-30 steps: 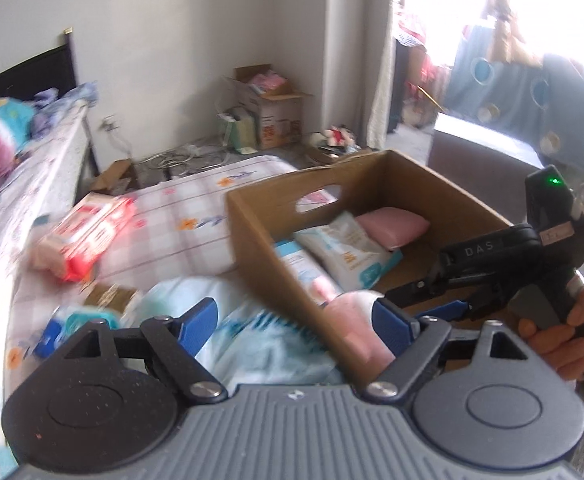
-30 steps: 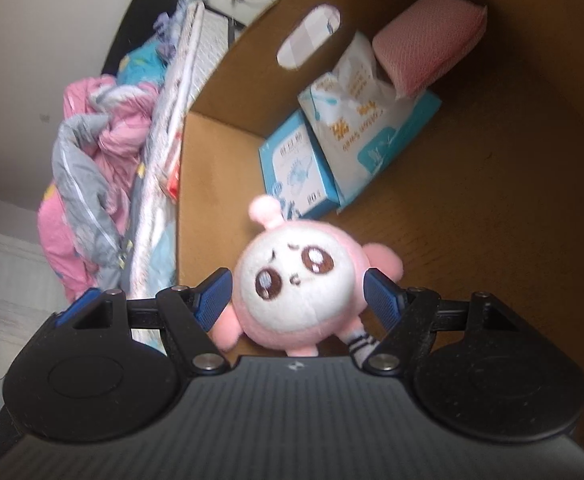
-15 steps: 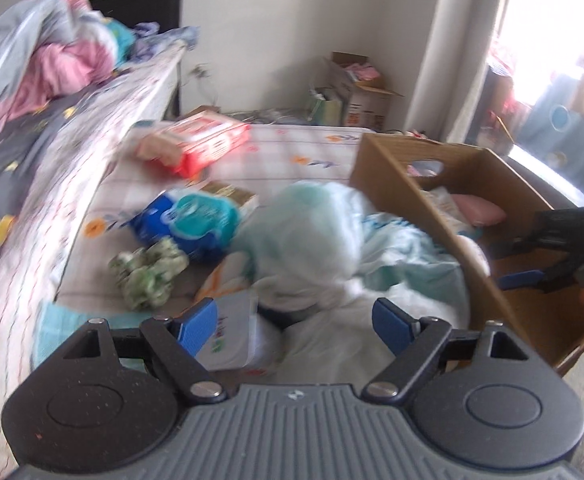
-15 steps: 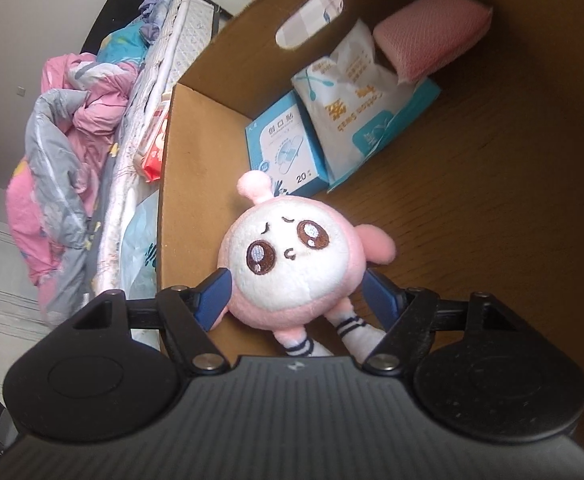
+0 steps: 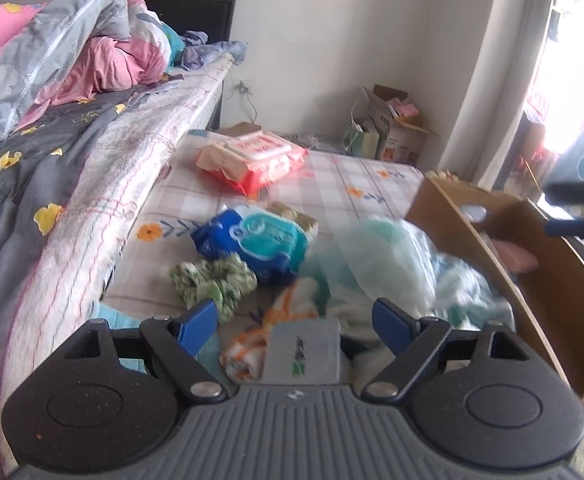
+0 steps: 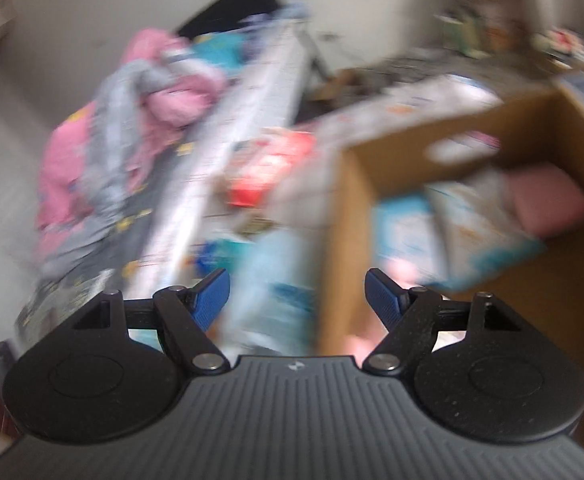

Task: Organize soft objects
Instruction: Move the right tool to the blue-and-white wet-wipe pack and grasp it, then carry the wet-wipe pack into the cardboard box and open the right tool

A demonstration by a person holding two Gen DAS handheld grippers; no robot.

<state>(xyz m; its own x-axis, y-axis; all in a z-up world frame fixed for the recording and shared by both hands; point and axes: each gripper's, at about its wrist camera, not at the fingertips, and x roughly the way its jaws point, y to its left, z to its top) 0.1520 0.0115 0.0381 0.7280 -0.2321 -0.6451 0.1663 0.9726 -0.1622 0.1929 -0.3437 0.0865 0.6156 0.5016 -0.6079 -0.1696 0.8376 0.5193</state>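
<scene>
My left gripper (image 5: 293, 320) is open and empty above a low checked mattress (image 5: 331, 184) strewn with soft things: a green scrunchie (image 5: 212, 282), a blue wipes pack (image 5: 252, 246), a red tissue pack (image 5: 252, 158), an orange-white cloth (image 5: 248, 348), a small grey pack (image 5: 301, 354) and a pale green bag (image 5: 379, 264). The cardboard box (image 5: 547, 276) stands at the right. My right gripper (image 6: 295, 296) is open and empty, raised over the box's near left corner (image 6: 337, 240). The blurred right view shows a pink cushion (image 6: 547, 204) and tissue packs (image 6: 479, 236) inside.
A bed (image 5: 72, 168) with a pink and grey duvet (image 5: 64, 52) runs along the left. An open carton (image 5: 395, 128) stands by the far wall. The right gripper shows dark over the box in the left view (image 5: 579, 208).
My right gripper has let go of the pink plush inside the box and pulled up and back. My left gripper has swung left, from the box to the pile on the mattress.
</scene>
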